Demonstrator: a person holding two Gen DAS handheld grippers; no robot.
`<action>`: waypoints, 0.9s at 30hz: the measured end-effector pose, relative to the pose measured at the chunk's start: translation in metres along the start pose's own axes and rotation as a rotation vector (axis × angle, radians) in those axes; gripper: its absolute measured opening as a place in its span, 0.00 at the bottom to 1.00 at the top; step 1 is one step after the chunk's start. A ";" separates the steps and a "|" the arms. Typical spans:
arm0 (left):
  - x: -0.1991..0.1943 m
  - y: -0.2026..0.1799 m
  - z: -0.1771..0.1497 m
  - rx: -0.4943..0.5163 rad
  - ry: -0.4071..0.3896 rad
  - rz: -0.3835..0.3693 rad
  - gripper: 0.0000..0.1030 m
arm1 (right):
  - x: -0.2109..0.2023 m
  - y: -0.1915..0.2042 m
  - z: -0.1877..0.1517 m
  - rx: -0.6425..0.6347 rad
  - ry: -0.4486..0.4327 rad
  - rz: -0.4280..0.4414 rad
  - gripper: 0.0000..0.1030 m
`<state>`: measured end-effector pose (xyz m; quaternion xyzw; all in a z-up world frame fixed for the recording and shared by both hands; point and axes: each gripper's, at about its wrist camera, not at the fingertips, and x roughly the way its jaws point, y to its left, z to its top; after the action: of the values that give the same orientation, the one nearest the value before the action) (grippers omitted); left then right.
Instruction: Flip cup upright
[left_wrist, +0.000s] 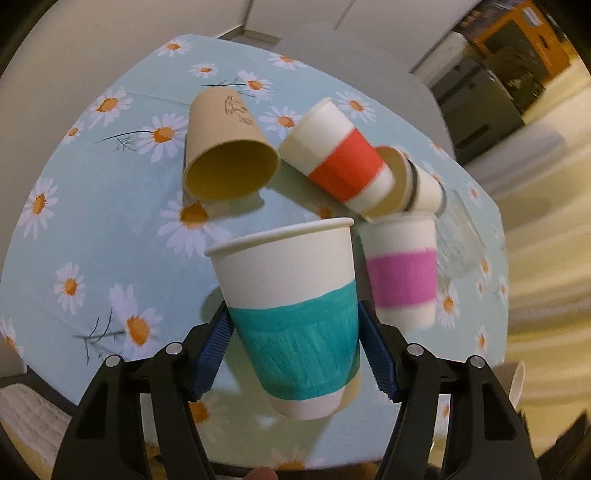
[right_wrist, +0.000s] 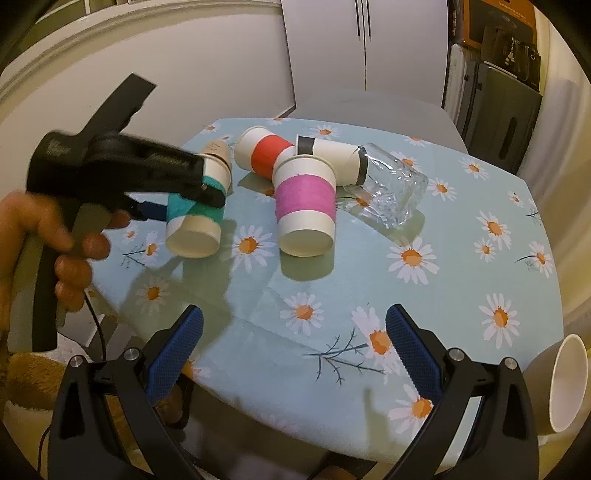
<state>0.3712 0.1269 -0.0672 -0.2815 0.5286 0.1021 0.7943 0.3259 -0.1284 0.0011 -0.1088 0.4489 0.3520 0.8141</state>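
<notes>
Left tongs (left_wrist: 295, 347) clamp the teal cup (left_wrist: 295, 314) mouth-up above the desk (left_wrist: 92, 229), close before pink cup (left_wrist: 402, 273), red cup (left_wrist: 343, 162) and brown cup (left_wrist: 225, 147), while right tongs (right_wrist: 295, 354) gape empty.

Teal-banded white paper cup (left_wrist: 295, 317) airborne (mouth up), tilted.

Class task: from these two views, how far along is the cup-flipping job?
Done: nothing clearly stands upright on the table yet. In hand: the left gripper holds the teal cup in the air, rim up in its own camera. Left: setting it down. The pink cup, red cup and brown cup remain unturned.
</notes>
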 end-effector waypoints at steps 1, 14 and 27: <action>-0.006 0.000 -0.008 0.022 -0.005 -0.006 0.63 | -0.002 0.000 -0.001 -0.001 -0.001 0.001 0.95; -0.013 -0.005 -0.069 0.159 0.053 -0.104 0.63 | -0.007 -0.013 -0.019 0.049 0.045 -0.001 0.95; 0.022 -0.051 -0.067 0.355 0.126 -0.055 0.64 | 0.010 -0.022 -0.027 0.047 0.128 -0.016 0.95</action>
<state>0.3515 0.0452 -0.0880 -0.1571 0.5789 -0.0324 0.7995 0.3267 -0.1533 -0.0252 -0.1154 0.5071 0.3274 0.7889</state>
